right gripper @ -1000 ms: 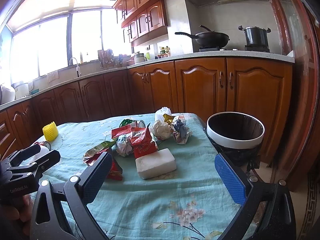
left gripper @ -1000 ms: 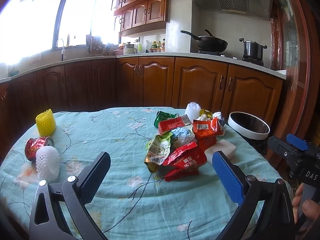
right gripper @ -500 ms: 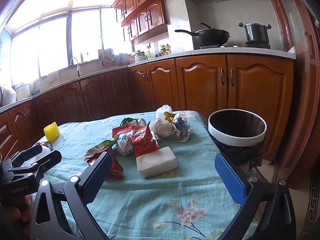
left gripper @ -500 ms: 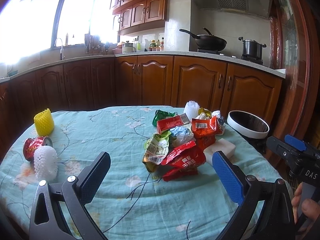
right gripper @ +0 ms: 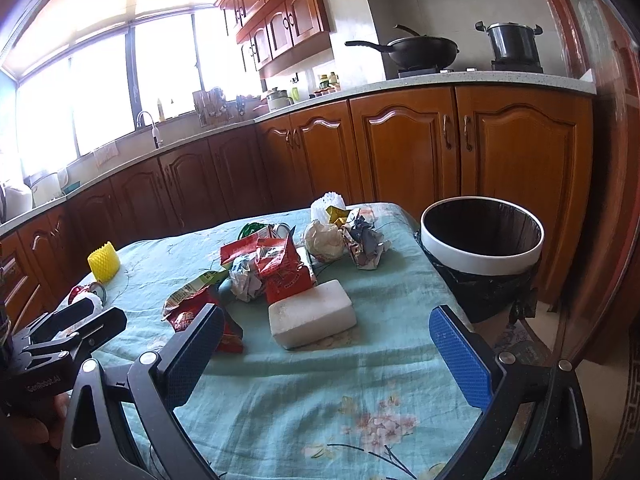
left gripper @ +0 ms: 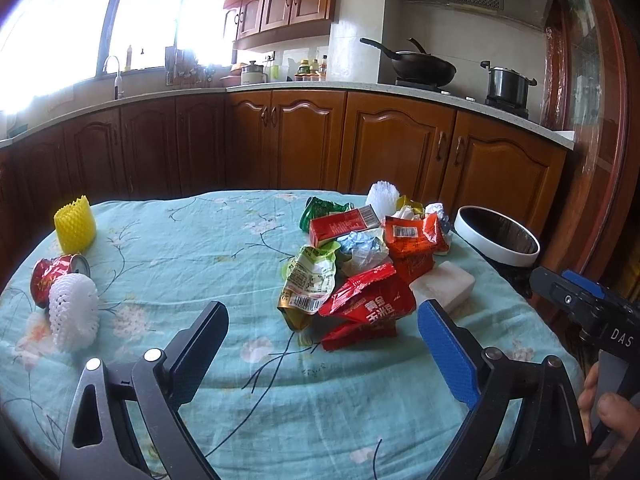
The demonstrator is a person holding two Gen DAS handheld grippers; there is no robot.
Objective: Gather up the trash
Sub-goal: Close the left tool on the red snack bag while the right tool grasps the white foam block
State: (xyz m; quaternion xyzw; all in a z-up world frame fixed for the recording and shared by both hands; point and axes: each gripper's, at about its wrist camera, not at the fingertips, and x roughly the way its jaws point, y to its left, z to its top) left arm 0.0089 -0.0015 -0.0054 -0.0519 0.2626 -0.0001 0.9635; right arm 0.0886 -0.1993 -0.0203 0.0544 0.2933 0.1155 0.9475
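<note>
A heap of trash lies on the table: red snack wrappers [left gripper: 370, 306] [right gripper: 284, 270], a green-white packet [left gripper: 310, 278], crumpled paper balls [right gripper: 324, 240] and a white foam block [left gripper: 442, 284] [right gripper: 312, 314]. A white-rimmed trash bin [left gripper: 496, 236] [right gripper: 482, 250] with a black liner stands off the table's right edge. My left gripper [left gripper: 322, 350] is open and empty, just short of the heap. My right gripper [right gripper: 326, 354] is open and empty, just short of the foam block.
At the table's left lie a yellow foam net [left gripper: 75, 224] [right gripper: 104, 262], a crushed red can [left gripper: 56, 276] and a white foam net [left gripper: 74, 312]. The teal flowered tablecloth [left gripper: 192, 248] covers the table. Wooden kitchen cabinets [left gripper: 396, 152] stand behind.
Both grippers have shifted only slightly; the view of the heap and bin has drifted a little. Nothing was grasped or moved on the table.
</note>
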